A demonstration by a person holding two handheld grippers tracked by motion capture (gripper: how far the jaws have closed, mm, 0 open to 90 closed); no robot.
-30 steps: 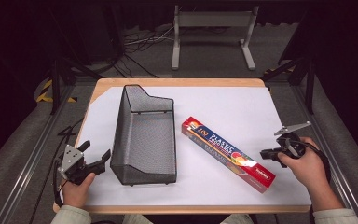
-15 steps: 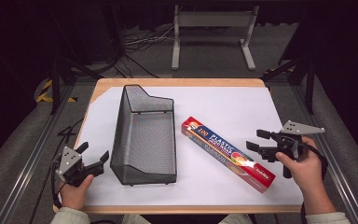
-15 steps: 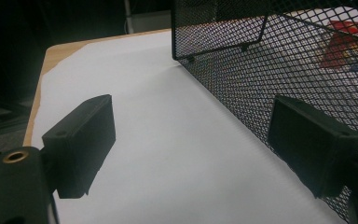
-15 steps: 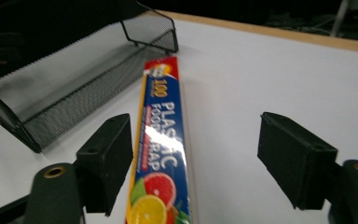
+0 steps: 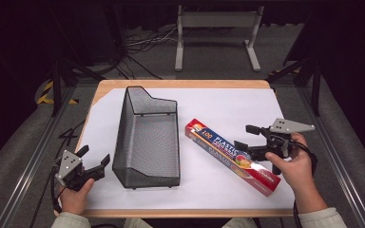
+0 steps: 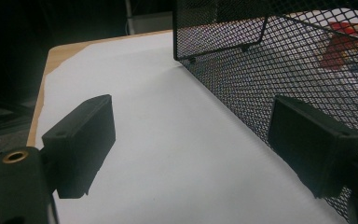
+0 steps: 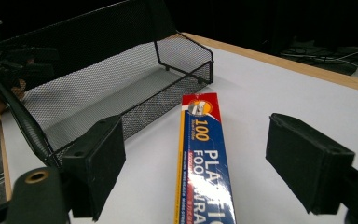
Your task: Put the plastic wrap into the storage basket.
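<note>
Now | right gripper fingers just opened wide over glossy cardboard box | left gripper wide beside mesh basket

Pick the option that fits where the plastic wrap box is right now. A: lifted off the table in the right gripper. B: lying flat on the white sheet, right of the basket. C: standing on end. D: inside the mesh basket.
B: the plastic wrap box lies flat on the white sheet beside the mesh basket, with the right gripper open over it.

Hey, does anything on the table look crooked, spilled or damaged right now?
Nothing spilled or damaged. The plastic wrap box lies diagonally on the white sheet, askew to the mesh basket, which sits upright and empty beside it.
</note>
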